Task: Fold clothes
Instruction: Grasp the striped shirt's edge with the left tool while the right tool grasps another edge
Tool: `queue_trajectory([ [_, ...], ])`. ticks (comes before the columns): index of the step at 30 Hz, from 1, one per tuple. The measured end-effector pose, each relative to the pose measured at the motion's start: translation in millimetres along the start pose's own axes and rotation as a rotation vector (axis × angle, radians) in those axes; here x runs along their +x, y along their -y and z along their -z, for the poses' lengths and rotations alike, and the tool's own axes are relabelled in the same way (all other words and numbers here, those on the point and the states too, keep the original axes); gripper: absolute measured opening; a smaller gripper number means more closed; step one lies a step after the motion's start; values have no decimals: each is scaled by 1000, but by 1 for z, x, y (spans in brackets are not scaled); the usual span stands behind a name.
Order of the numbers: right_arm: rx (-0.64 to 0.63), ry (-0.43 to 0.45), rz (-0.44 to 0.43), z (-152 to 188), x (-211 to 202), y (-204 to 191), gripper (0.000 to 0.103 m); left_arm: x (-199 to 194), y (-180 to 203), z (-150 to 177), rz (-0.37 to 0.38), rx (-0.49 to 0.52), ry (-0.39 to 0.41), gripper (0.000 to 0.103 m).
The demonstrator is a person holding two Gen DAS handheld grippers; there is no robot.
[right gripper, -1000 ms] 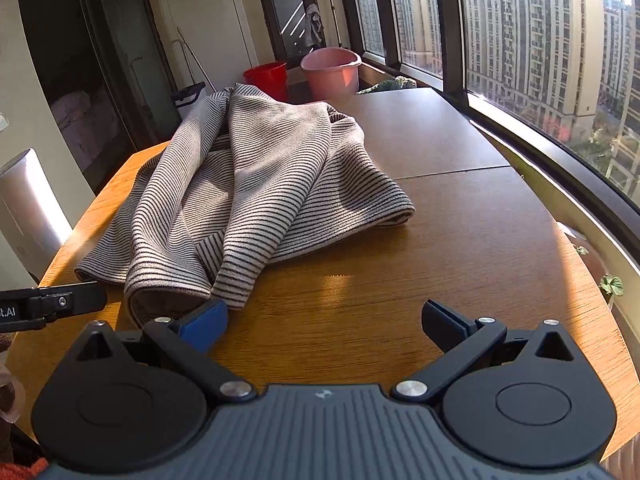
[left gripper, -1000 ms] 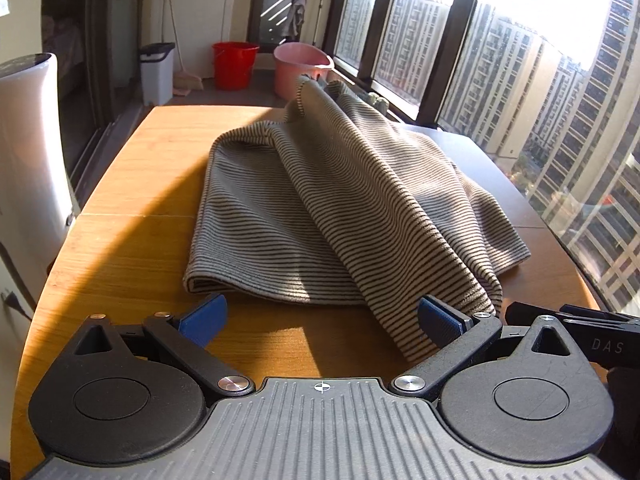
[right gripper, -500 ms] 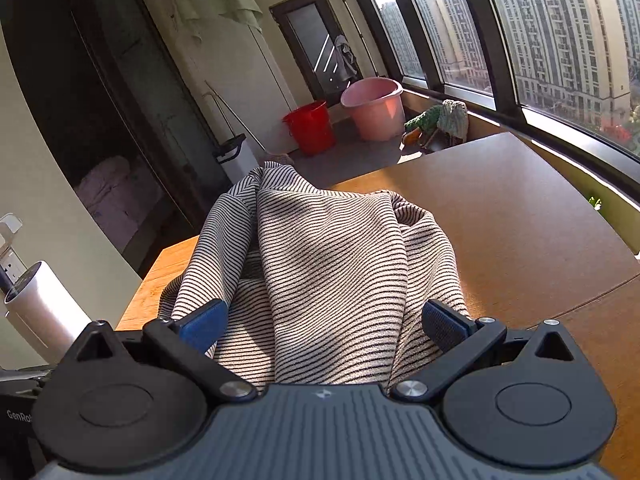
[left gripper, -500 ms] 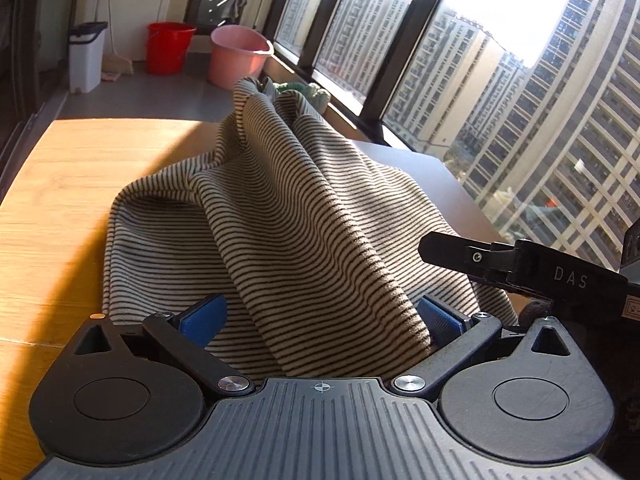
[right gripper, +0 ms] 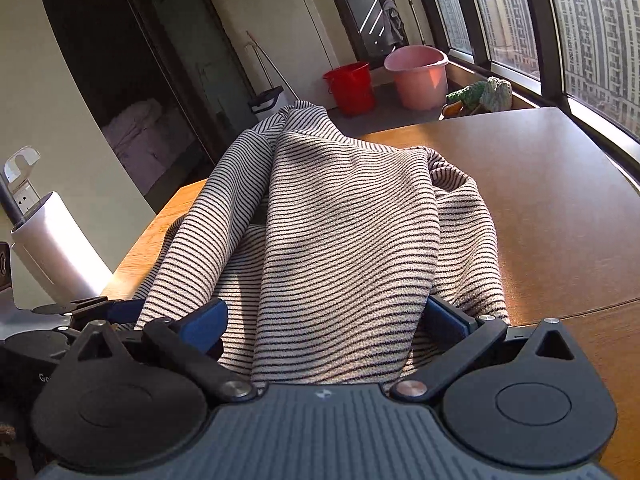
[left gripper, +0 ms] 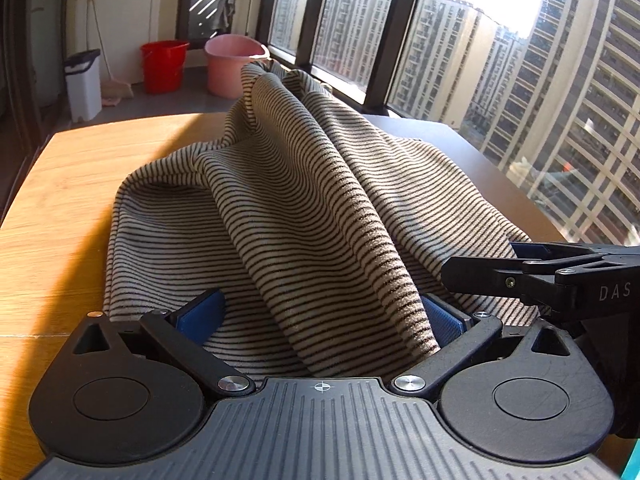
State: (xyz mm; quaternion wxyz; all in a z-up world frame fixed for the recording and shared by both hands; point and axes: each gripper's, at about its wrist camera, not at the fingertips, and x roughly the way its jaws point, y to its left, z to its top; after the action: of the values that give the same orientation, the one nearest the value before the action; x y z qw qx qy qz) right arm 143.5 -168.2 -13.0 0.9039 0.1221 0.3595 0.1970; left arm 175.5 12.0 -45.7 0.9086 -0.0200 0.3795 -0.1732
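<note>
Left wrist view: your left gripper (left gripper: 320, 316) stands with its jaws spread wide, the blue pads (left gripper: 202, 312) on either side of the near hem of the striped garment (left gripper: 304, 208); cloth lies between the fingers, but nothing is pinched. The garment sits bunched on the wooden table (left gripper: 60, 184), its middle raised into a ridge running away from you toward the far edge, its left part lying flat on the wood. Your right gripper (left gripper: 516, 268) enters from the right, its fingers lying against the garment's near right edge; from this side you cannot tell how far they are parted.

Right wrist view: your right gripper (right gripper: 324, 322) is likewise wide open, with the garment (right gripper: 344, 240) draped between the two blue pads (right gripper: 204, 322) and reaching back to the gripper body; the pads do not close on it. The left gripper (right gripper: 108, 308) shows at the left edge, just beside the garment's near left corner. A white cylinder (right gripper: 56, 248) stands at the table's left side.

Background, both views: a red bucket (left gripper: 163, 65) and a pink bucket (left gripper: 234, 65) stand side by side on the floor beyond the table (right gripper: 540, 200), near a white bin (left gripper: 83, 84) and the windows (left gripper: 472, 40)
</note>
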Motion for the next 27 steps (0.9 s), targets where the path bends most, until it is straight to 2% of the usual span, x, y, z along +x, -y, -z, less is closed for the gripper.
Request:
queue_trajectory([
  [3, -49, -15, -9, 19, -18, -7, 103, -17, 4, 14, 21, 4, -15, 103],
  [8, -266, -35, 48, 62, -52, -38, 103, -44, 1, 34, 76, -1, -65, 103],
  [14, -220, -57, 55, 67, -64, -46, 103, -52, -2, 35, 64, -25, -99, 103],
  [16, -232, -61, 72, 64, -61, -48, 103, -52, 0, 31, 41, -64, -102, 103],
  [18, -273, -53, 93, 69, -60, -52, 103, -59, 6, 28, 42, -108, -72, 103],
  [20, -270, -46, 90, 70, -61, -52, 103, -66, 15, 20, 36, -75, 6, 103],
  [22, -256, -40, 79, 70, -62, -50, 103, -69, 30, 10, -31, 10, 98, 103],
  [26, -249, -32, 72, 71, -62, -48, 103, -47, 31, -9, -74, 7, 81, 101],
  [27, -253, -31, 75, 71, -62, -48, 103, -40, 31, -11, -102, 18, 72, 92],
])
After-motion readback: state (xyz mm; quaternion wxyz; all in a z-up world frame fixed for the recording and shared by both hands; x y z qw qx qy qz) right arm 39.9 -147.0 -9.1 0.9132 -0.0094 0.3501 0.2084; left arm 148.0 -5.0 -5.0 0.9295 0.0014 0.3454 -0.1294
